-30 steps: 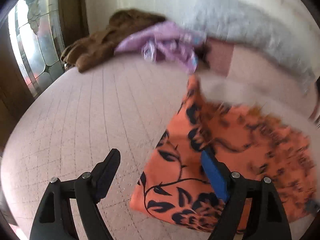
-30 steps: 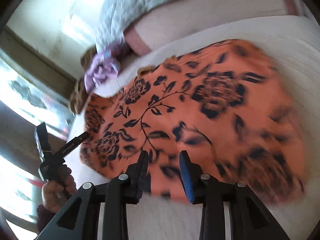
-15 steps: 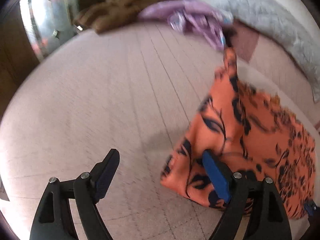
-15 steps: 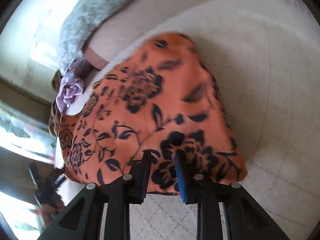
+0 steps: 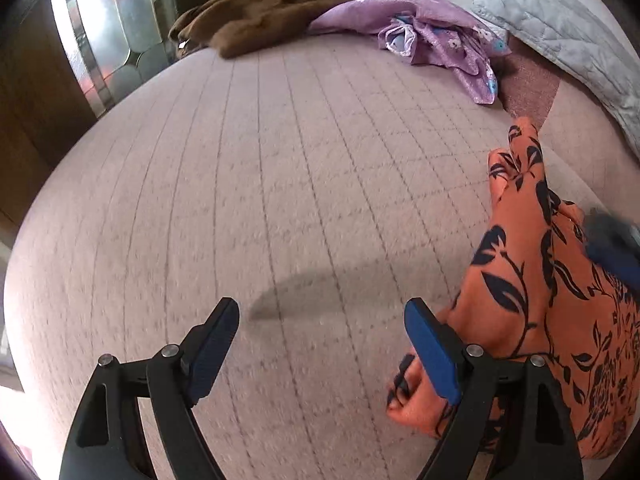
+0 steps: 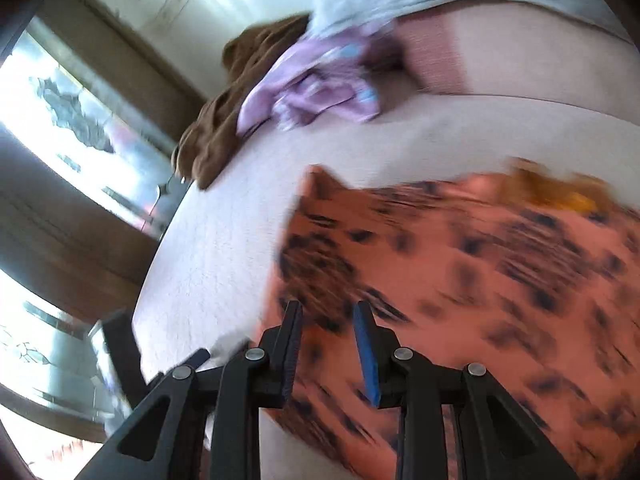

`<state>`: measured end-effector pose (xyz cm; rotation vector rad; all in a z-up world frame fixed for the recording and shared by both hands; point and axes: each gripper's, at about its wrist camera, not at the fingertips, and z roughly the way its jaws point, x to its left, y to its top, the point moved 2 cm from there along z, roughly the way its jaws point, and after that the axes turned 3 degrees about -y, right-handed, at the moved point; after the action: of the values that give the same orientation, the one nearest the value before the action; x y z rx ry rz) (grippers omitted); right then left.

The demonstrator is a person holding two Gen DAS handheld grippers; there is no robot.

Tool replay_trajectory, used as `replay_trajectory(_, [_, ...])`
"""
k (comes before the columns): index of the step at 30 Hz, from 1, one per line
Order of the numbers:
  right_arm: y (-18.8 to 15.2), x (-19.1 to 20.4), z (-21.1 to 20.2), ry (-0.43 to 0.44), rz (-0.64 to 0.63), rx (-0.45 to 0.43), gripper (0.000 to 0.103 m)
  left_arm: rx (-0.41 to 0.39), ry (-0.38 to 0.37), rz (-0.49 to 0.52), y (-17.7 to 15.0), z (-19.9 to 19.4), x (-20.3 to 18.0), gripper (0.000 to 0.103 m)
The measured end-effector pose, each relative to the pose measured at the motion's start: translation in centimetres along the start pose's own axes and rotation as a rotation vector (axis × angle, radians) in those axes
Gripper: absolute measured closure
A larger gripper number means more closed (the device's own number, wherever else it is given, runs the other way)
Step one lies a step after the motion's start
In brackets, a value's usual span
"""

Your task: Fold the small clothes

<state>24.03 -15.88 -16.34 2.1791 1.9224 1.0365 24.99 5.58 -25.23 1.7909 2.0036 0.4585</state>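
Observation:
An orange garment with a black flower print (image 5: pixel 532 304) lies on the pale quilted bed (image 5: pixel 280 184), at the right of the left wrist view. My left gripper (image 5: pixel 320 344) is open and empty, just left of the garment's edge, its right finger beside the cloth. In the blurred right wrist view the same garment (image 6: pixel 480 280) fills the lower right. My right gripper (image 6: pixel 326 352) hangs over its near left part with the jaws a narrow gap apart and nothing between them. It shows as a blurred blue shape (image 5: pixel 612 248) over the garment.
A brown garment (image 5: pixel 288 4) and a purple flowered garment (image 5: pixel 440 36) lie in a heap at the far edge of the bed. A grey quilted pillow (image 5: pixel 568 28) lies at the far right. A wooden door with leaded glass (image 5: pixel 100 40) stands to the left.
The orange garment now lies narrower and further right in the left view. My left gripper has drawn off to its left, staying open. My right gripper has swung toward the garment's left side.

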Motion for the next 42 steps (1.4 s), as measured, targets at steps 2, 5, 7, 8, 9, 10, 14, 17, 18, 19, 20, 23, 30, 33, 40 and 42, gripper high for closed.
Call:
replay_trajectory(2, [1.6,1.4,2.7,0.01,0.009,0.027,0.073,0.007,0.018,-0.015,0.9,0.5,0.4,0.017])
replay_trajectory(5, [3.9,1.6,7.8,-0.056,0.048,0.089,0.073,-0.002,-0.003,-0.031,1.2,0.1,1.2,0.018])
replay_trajectory(7, [4.7,0.5,10.9,-0.069,0.071,0.134,0.077,-0.038,-0.012,-0.01,1.3,-1.3,1.5,0.018])
replay_trajectory(8, [5.2,0.2,11.4,-0.048,0.077,0.114,0.077,-0.057,-0.016,0.003,0.9,-1.4,1.3,0.018])
replay_trajectory(9, [5.6,-0.1,11.6,-0.032,0.092,0.1,0.077,-0.079,-0.024,0.019,0.9,-1.9,1.0,0.018])
replay_trajectory(10, [6.0,-0.7,11.2,0.005,0.144,0.089,0.077,-0.094,-0.036,0.031,1.0,-2.1,0.6,0.018])
replay_trajectory(14, [5.8,-3.1,6.3,0.075,0.214,-0.062,0.073,-0.117,-0.087,0.097,-0.5,-3.5,-2.1,0.018])
replay_trajectory(17, [4.6,-6.5,0.8,0.019,0.21,-0.124,0.073,-0.162,-0.078,0.15,-1.0,-4.2,-3.7,0.018])
replay_trajectory(18, [4.2,-7.5,-0.3,-0.003,0.21,-0.138,0.073,-0.182,-0.08,0.159,-1.1,-4.4,-4.3,0.018])
replay_trajectory(19, [3.8,-9.2,-2.0,-0.032,0.215,-0.153,0.073,-0.195,-0.089,0.16,-1.3,-4.8,-4.6,0.018])
replay_trajectory(20, [3.1,-11.2,-3.7,-0.067,0.23,-0.162,0.073,-0.207,-0.103,0.158,-1.1,-5.1,-5.0,0.018])
replay_trajectory(23, [1.6,-17.1,-7.8,-0.176,0.288,-0.179,0.073,-0.208,-0.126,0.18,-1.0,-5.1,-6.3,0.018])
replay_trajectory(30, [-1.3,-30.6,-9.3,-0.281,0.524,-0.15,0.088,-0.095,-0.07,0.274,-2.3,-1.3,-8.4,0.014])
replay_trajectory(33, [-1.3,-31.4,-10.0,-0.235,0.585,-0.189,0.087,-0.095,-0.094,0.252,-1.7,-1.5,-8.0,0.014])
replay_trajectory(40, [-3.3,-27.3,-15.2,-0.226,0.452,-0.22,0.082,-0.234,-0.204,0.247,-1.4,-5.0,-8.7,0.014])
replay_trajectory(42, [-5.5,-26.5,-17.7,-0.235,0.419,-0.223,0.083,-0.218,-0.211,0.271,-1.9,-4.9,-9.4,0.014])
